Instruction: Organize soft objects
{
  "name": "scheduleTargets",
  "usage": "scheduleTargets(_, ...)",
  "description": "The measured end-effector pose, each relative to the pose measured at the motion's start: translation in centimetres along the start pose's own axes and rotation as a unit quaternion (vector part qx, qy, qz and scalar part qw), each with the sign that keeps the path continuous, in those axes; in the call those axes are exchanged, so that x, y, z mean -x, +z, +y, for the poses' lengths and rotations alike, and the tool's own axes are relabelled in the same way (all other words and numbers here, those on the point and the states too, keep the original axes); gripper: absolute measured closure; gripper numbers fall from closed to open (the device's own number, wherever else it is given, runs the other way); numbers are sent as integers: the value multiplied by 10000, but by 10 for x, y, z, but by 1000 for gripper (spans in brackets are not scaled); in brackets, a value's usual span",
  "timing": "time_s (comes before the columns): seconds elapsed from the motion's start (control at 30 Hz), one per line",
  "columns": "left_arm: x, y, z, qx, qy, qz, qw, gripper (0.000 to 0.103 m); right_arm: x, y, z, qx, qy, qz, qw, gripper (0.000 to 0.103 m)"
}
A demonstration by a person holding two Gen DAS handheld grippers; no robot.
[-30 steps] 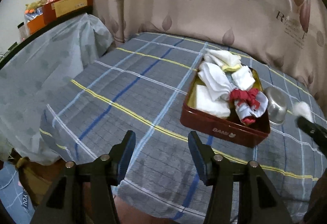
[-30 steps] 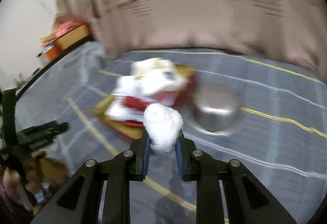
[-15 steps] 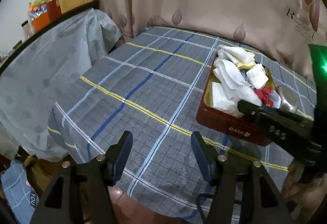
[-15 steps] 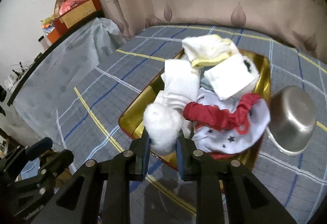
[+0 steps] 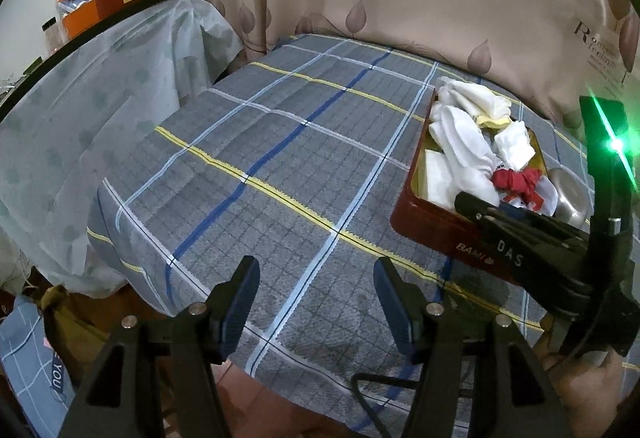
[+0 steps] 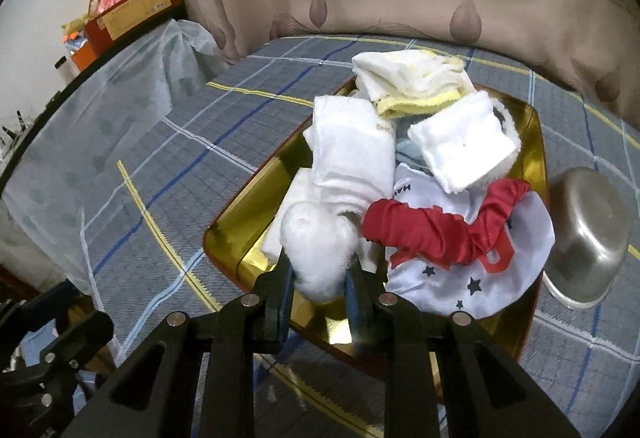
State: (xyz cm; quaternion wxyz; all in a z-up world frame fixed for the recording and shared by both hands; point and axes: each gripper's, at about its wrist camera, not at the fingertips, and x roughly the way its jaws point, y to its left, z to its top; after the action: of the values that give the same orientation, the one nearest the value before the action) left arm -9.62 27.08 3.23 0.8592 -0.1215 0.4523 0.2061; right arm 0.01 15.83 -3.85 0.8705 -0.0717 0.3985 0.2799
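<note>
Fluff ball (image 6: 318, 254) sits pinched in the right gripper (image 6: 318, 280), over the near end of the tray (image 6: 534, 142) of white cloths (image 6: 352, 162) on the bed (image 5: 280, 142). Left gripper (image 5: 316, 302) hangs open, empty, above the bed's edge.

Dim indoor light, green glare, fisheye warp

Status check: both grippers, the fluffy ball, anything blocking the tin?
Left hand-held gripper open, empty. Right hand-held gripper shut on fluffy white cotton ball, over red-and-gold tin tray. Tray crowded with cloths.
</note>
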Motion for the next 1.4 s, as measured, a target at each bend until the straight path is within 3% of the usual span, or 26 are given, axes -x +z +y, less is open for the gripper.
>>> scheduleTargets(0.27,8,0,2,95,-119,-269,9995,42,-1,2,2,119,-126,-92,9998,79)
scheduleTargets(0.37,12,0,3,74,-246,-508,9984,42,1,3,0,87,-83,-141,9998,75)
scheduleTargets(0.5,13,1,2,-63,-144,-801,9967,42,7,0,-6,-42,62,-204,9998,66)
scheduleTargets(0.6,15,0,0,-111,-190,-957,9952,42,22,-2,-6,-68,118,-462,9988,55)
scheduleTargets(0.7,19,-2,0,-116,-458,-1130,9925,42,42,-3,0,54,87,-695,9975,53)
scheduleTargets(0.77,21,-3,-3,-167,-530,-1222,9909,42,61,-6,2,119,14,-931,9956,44)
scheduleTargets(0.87,20,-5,-8,-274,-610,-1233,9901,42,92,-17,3,104,-80,-1342,9909,42)
scheduleTargets(0.9,19,-6,-10,-303,-685,-1193,9900,42,103,-21,4,120,-163,-1519,9882,37)
scheduleTargets(0.93,19,-7,-11,-315,-734,-1170,9899,42,113,-26,6,161,-301,-1710,9847,25)
scheduleTargets(1.0,19,-8,-16,-354,-858,-1156,9889,42,133,-41,8,195,-640,-2190,9734,10)
scheduleTargets(1.1,22,-12,-22,-398,-1036,-1248,9860,42,150,-63,6,168,-883,-2727,9579,10)
scheduleTargets(1.23,31,-19,-30,-367,-1295,-1428,9806,42,154,-71,0,140,-1086,-2575,9600,10)
scheduleTargets(1.33,39,-24,-41,-530,-1215,-1602,9781,42,161,-75,-5,19,-1252,-2536,9592,10)
scheduleTargets(1.4,43,-28,-55,-860,-943,-1673,9776,42,167,-77,-6,22,-1407,-2563,9563,10)
